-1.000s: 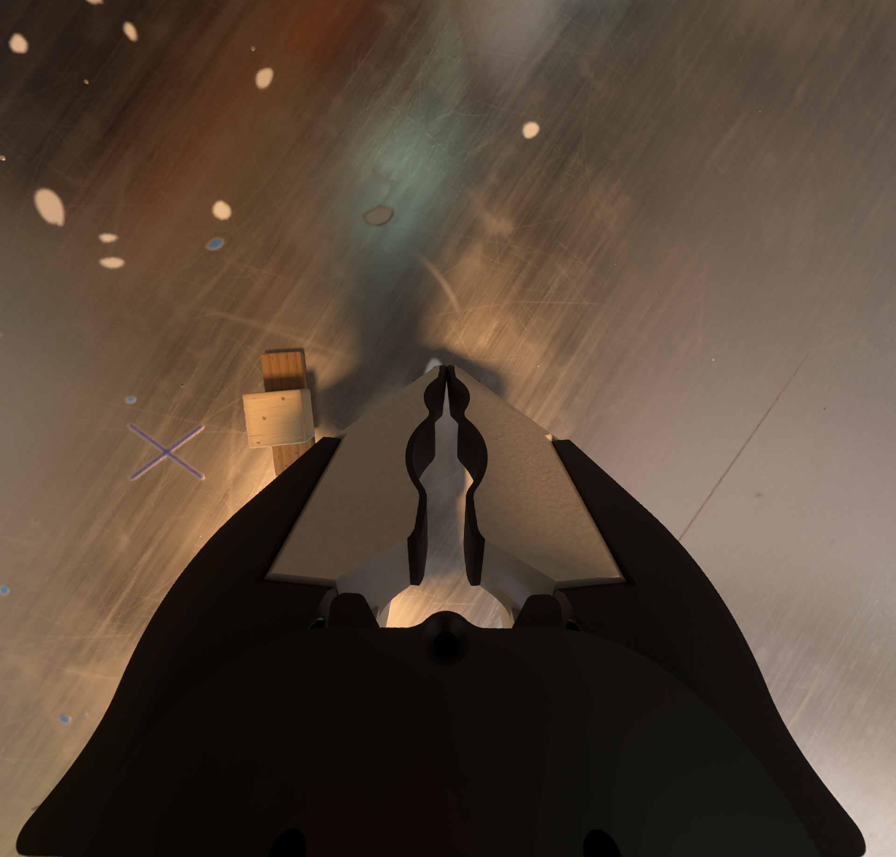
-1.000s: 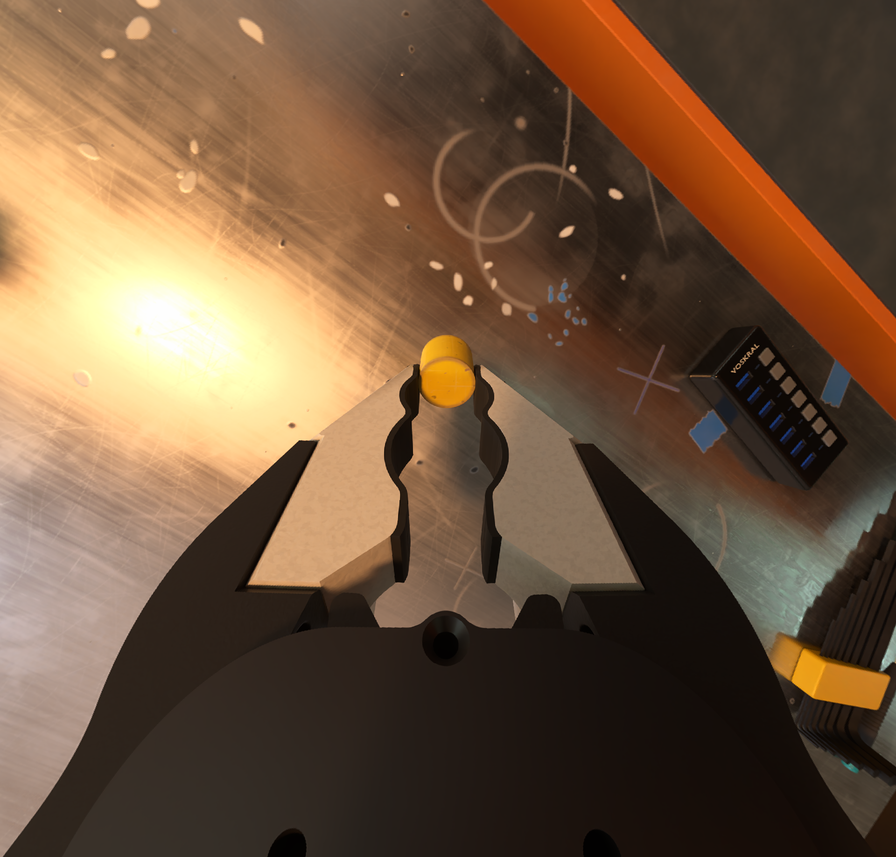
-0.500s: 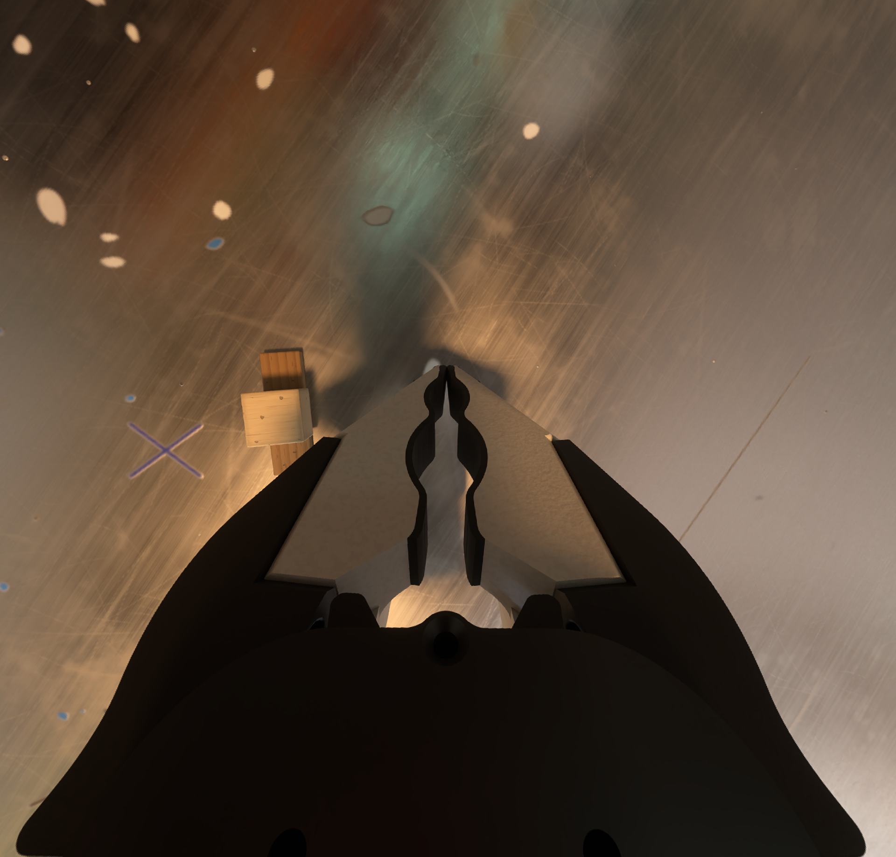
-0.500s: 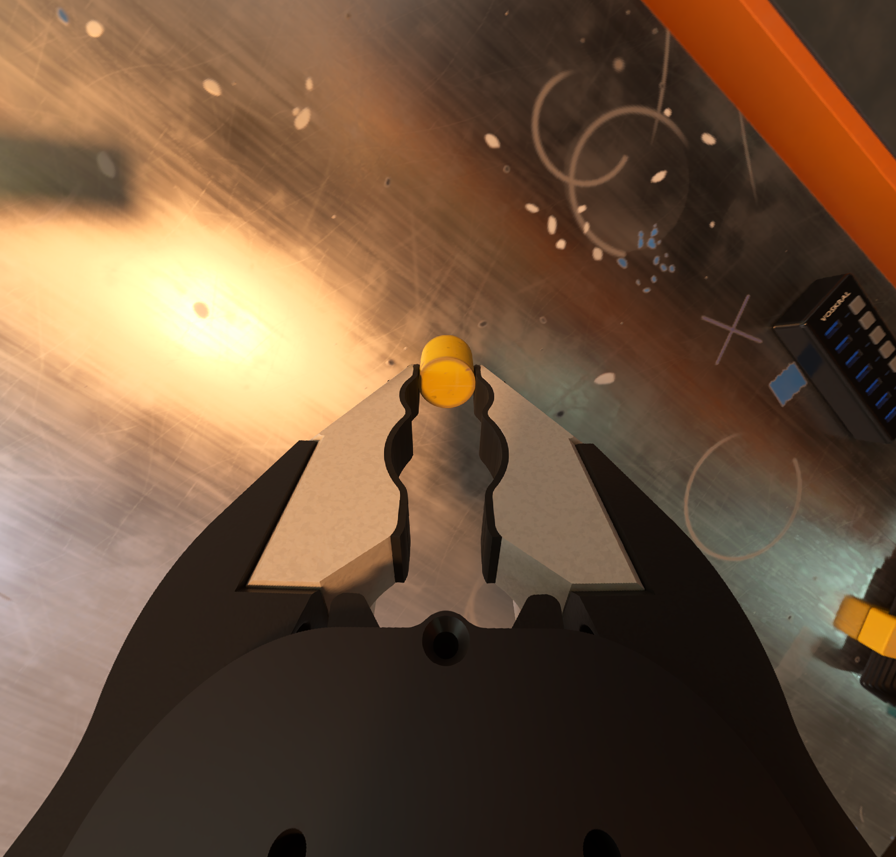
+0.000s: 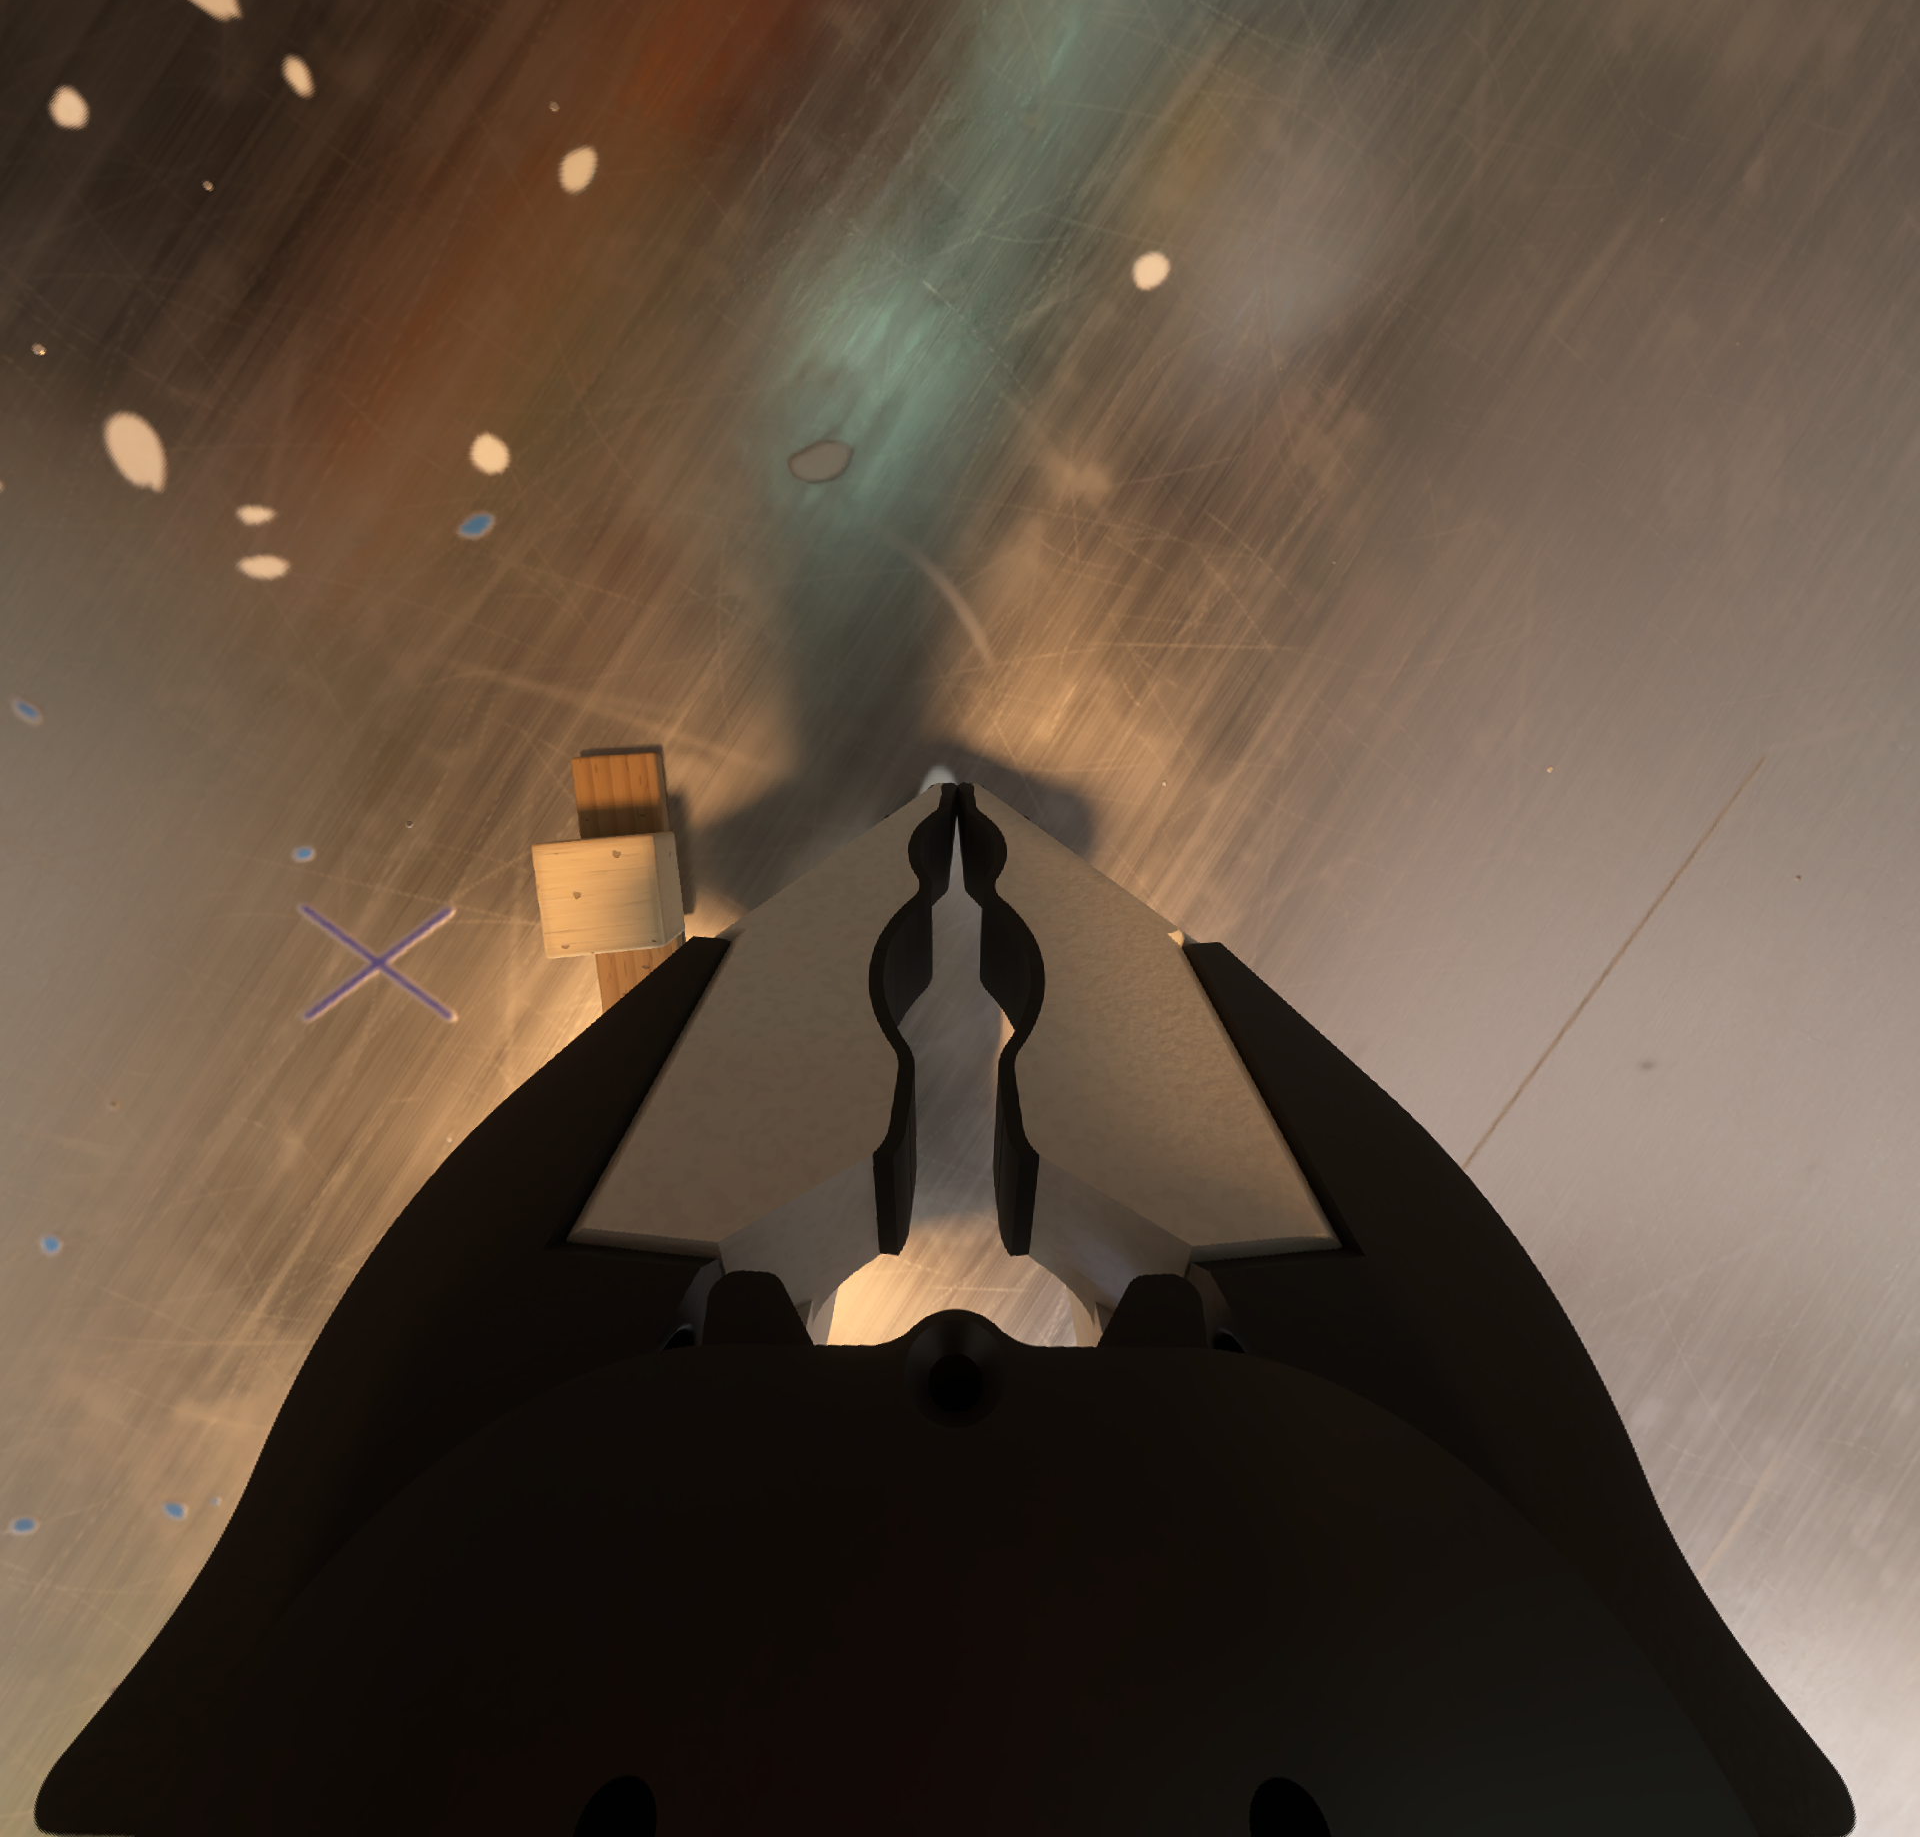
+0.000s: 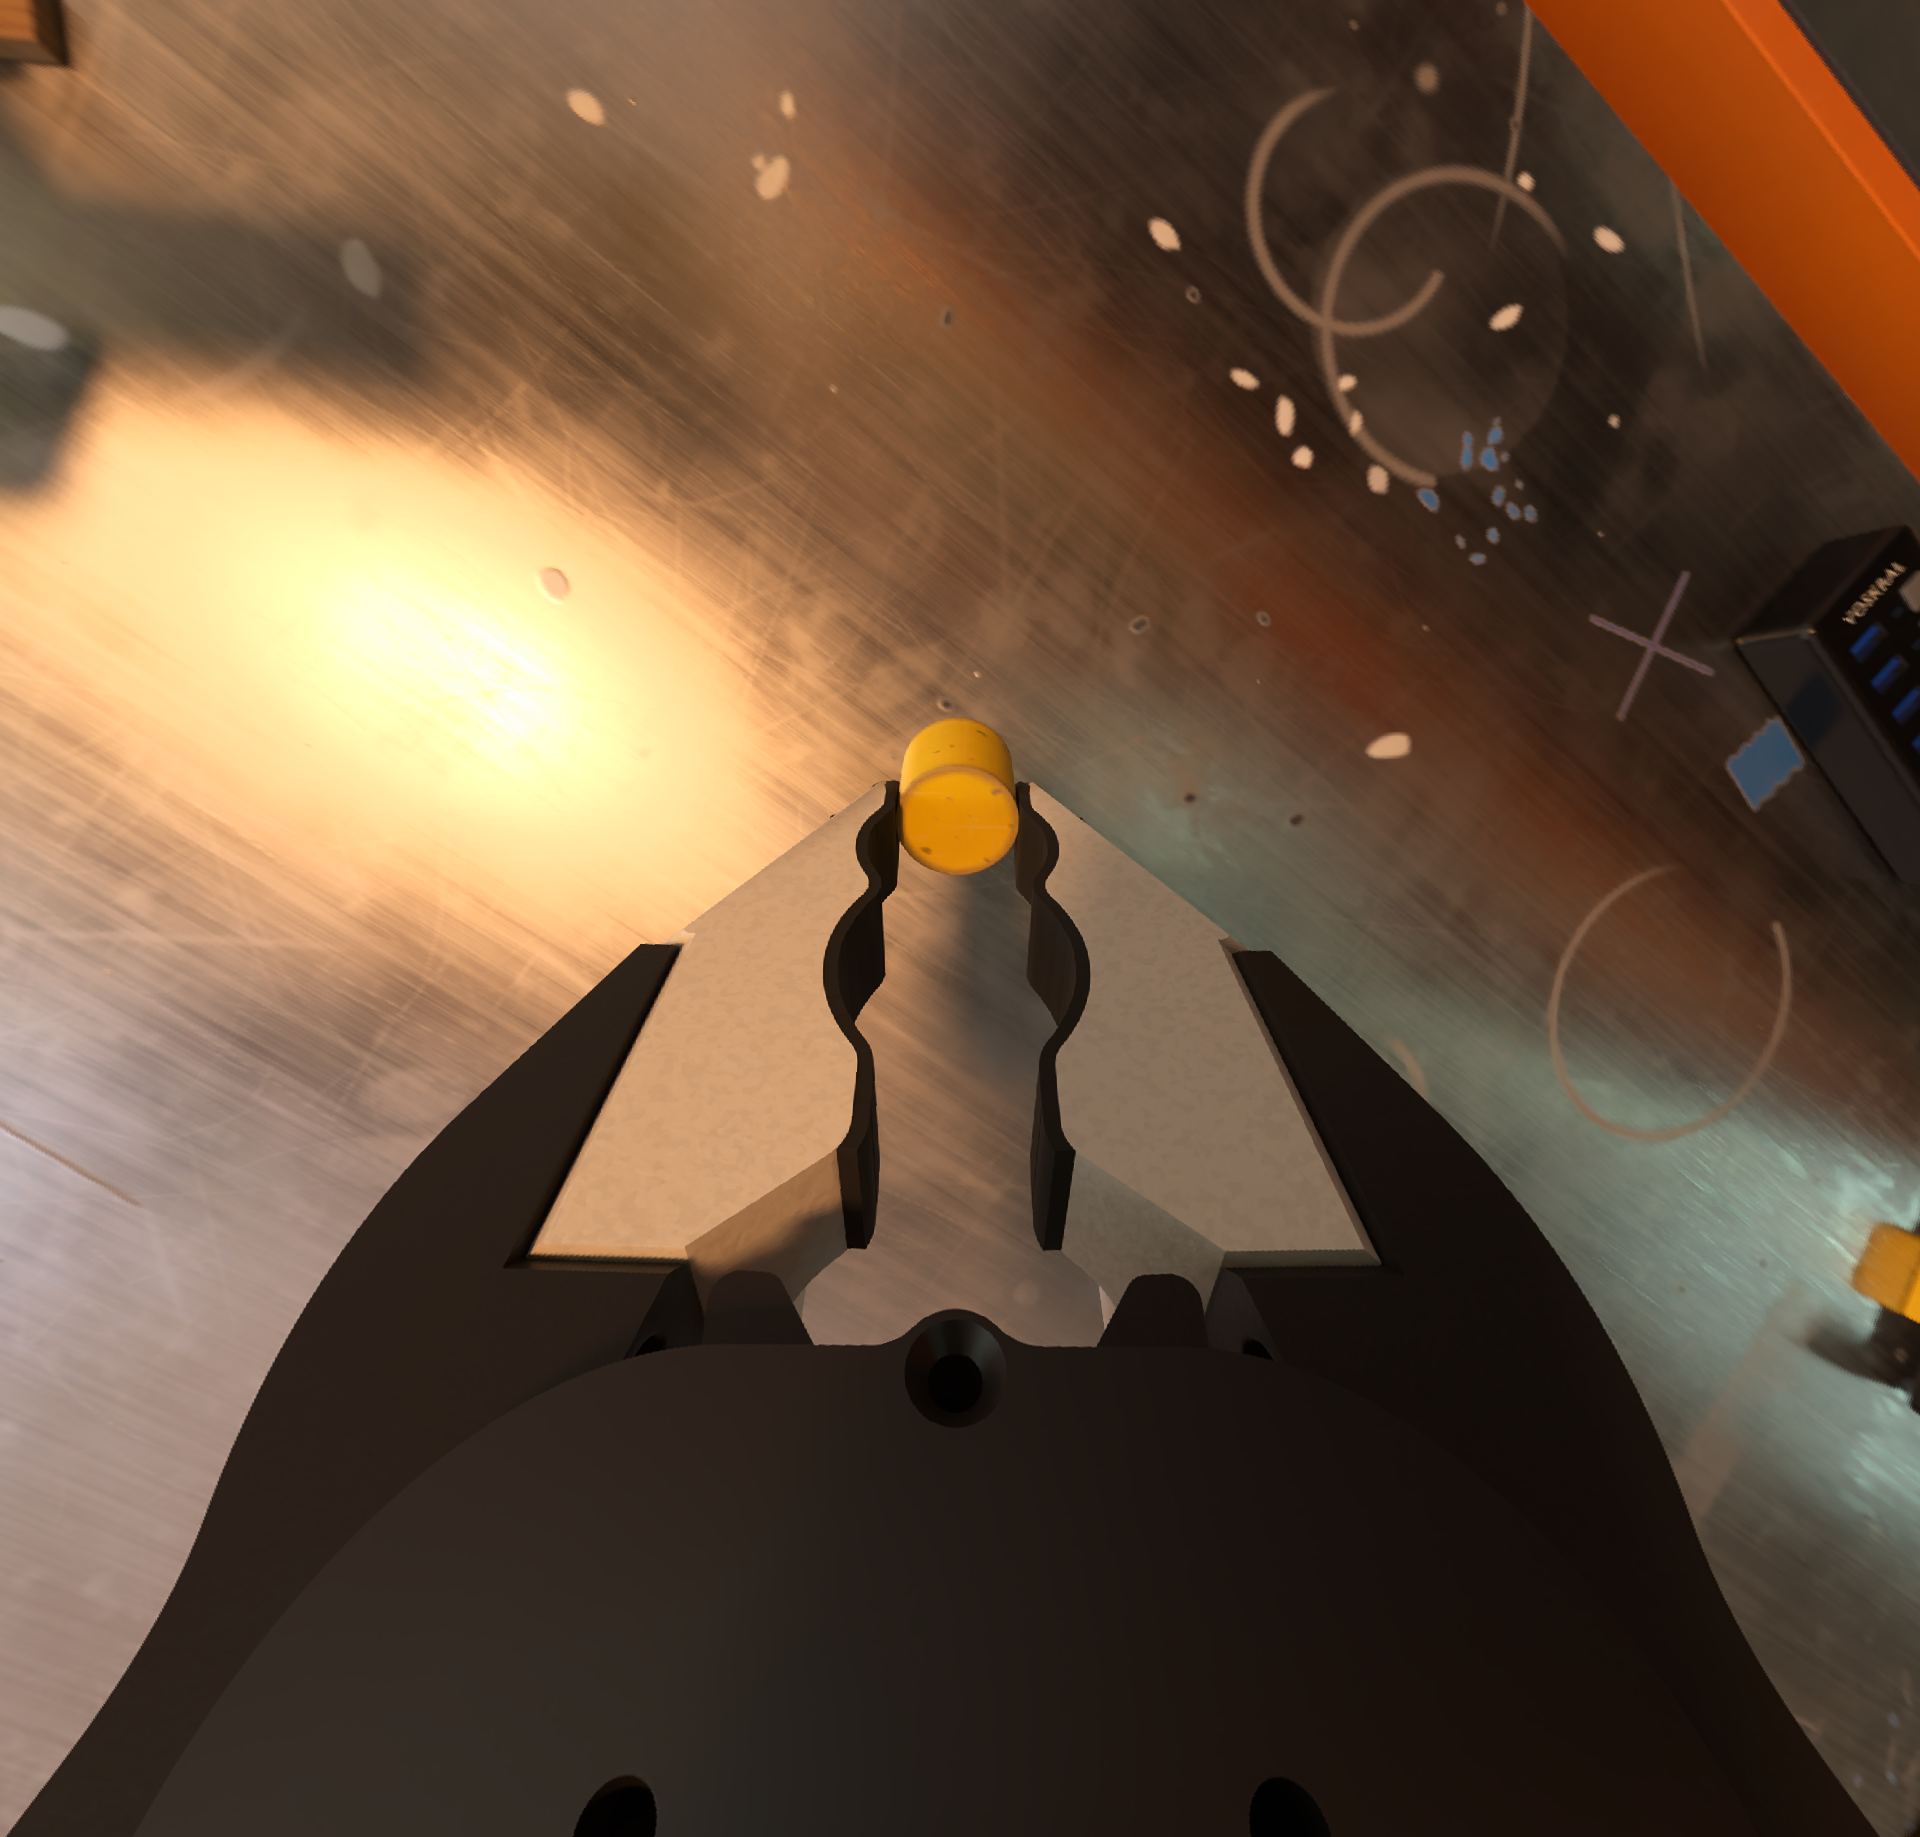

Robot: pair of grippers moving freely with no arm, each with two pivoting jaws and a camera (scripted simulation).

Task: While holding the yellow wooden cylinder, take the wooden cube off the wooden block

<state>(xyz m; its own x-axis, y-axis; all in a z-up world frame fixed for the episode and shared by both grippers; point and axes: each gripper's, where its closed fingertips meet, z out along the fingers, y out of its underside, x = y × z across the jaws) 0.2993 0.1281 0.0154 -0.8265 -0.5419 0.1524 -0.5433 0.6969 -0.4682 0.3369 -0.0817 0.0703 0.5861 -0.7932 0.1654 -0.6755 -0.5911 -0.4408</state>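
In the left wrist view a pale wooden cube (image 5: 608,894) sits on top of a darker wooden block (image 5: 620,792) that lies flat on the scratched metal table. My left gripper (image 5: 956,792) is shut and empty, with its tips to the right of the cube and apart from it. In the right wrist view my right gripper (image 6: 956,795) is shut on the yellow wooden cylinder (image 6: 957,808), held at the fingertips above the table. A corner of the wooden block (image 6: 29,16) shows at the top left of that view.
An orange bar (image 6: 1704,94) runs along the table edge at the top right. A black box with blue ports (image 6: 1860,686) lies at the right, and a yellow and black object (image 6: 1886,1299) at the lower right. A purple cross mark (image 5: 377,964) is left of the cube.
The right gripper has moved with the cylinder, so the scene has slid right and the block's corner has come into view at top left. The left gripper has stayed still.
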